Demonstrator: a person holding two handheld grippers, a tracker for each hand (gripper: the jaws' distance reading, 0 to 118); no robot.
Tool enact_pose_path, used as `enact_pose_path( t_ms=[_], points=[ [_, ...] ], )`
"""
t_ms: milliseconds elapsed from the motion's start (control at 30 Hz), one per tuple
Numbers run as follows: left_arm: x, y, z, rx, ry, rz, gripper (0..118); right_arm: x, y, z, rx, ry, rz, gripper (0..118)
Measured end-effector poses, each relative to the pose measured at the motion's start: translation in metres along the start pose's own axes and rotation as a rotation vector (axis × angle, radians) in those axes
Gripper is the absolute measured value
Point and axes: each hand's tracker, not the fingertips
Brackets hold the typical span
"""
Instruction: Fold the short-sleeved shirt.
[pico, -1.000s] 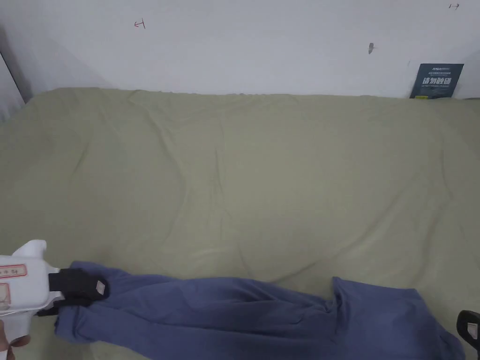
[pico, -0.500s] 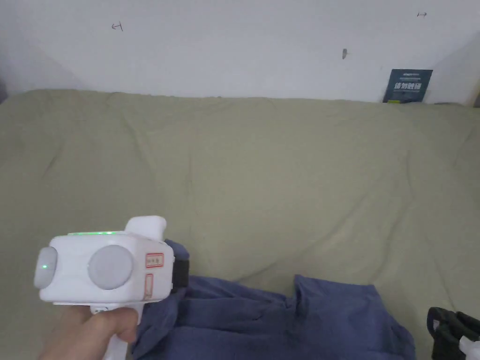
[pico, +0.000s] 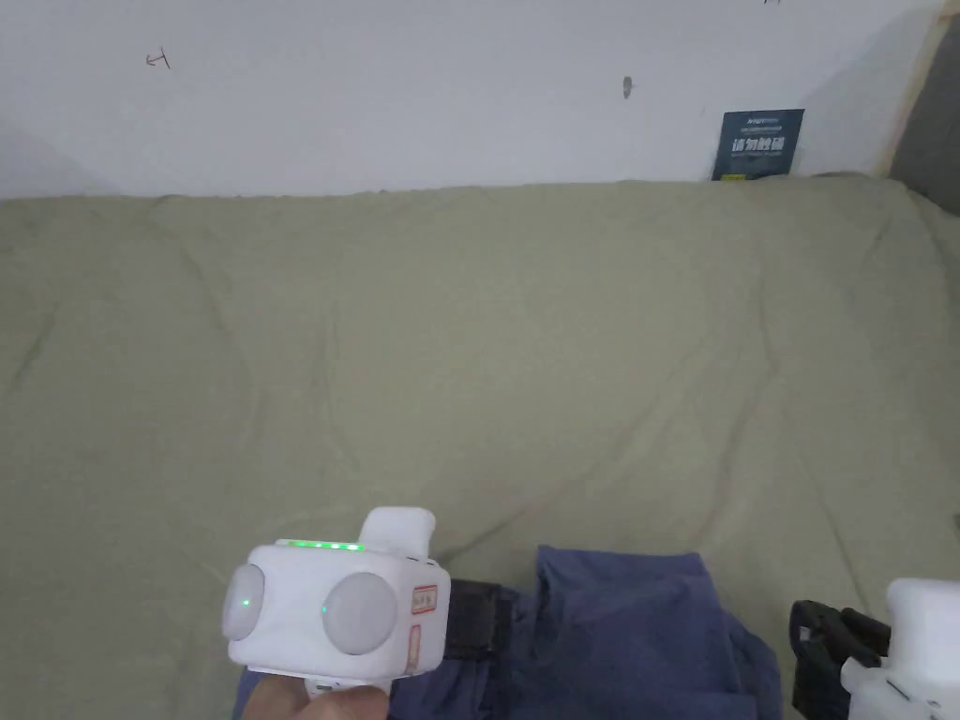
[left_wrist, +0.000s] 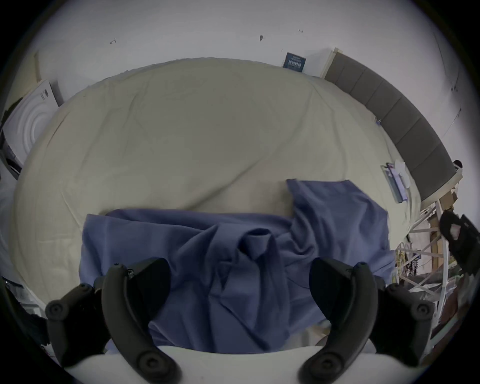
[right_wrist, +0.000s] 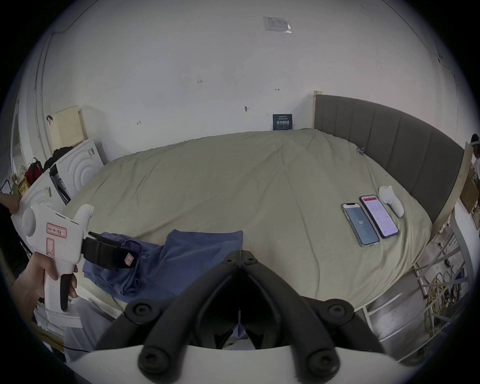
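The blue short-sleeved shirt (pico: 637, 637) lies bunched and creased on the near edge of the olive bed sheet (pico: 469, 328). In the left gripper view, the shirt (left_wrist: 233, 246) spreads under my left gripper (left_wrist: 239, 270), whose jaws stand wide open around a raised fold. A hand holds that white left gripper (pico: 478, 619) over the shirt's left part; it also shows in the right gripper view, the left gripper (right_wrist: 114, 253). My right gripper (right_wrist: 241, 253) has its jaws together, with the shirt (right_wrist: 197, 249) behind them. It hangs just right of the cloth, the right gripper (pico: 820, 637).
Two phones (right_wrist: 361, 226) and a white controller (right_wrist: 391, 204) lie on the sheet's right side, by the grey headboard (right_wrist: 389, 145). A dark sign (pico: 757, 142) leans on the white wall. White boxes (right_wrist: 78, 171) stand at the bed's left end. The far sheet is wide and bare.
My left gripper has travelled right along the near edge from the shirt's left end, and the stretched-out shirt is now bunched up shorter. The head camera has panned right.
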Motion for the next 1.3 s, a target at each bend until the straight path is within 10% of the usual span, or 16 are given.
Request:
enact_pose_path(
  t_ms=[100,133,200,633,1300],
  points=[
    [-0.019,0.003,0.043,0.04,-0.002,0.033,105,-0.002,-0.001,0.0,-0.008,0.022,-0.015,0],
    [-0.03,0.002,0.053,0.056,0.006,0.061,83,-0.002,-0.001,-0.001,-0.011,0.032,-0.018,0],
    [-0.069,0.0,0.064,0.107,-0.025,0.118,0,-0.005,-0.002,-0.002,-0.017,0.049,-0.02,0],
    [-0.046,-0.024,-0.077,-0.151,-0.508,0.346,0,-0.014,-0.008,-0.01,-0.074,0.059,-0.016,0],
    [-0.192,-0.031,0.055,0.031,-0.28,0.302,0,-0.043,-0.002,-0.021,-0.082,0.111,0.01,0]
  ],
)
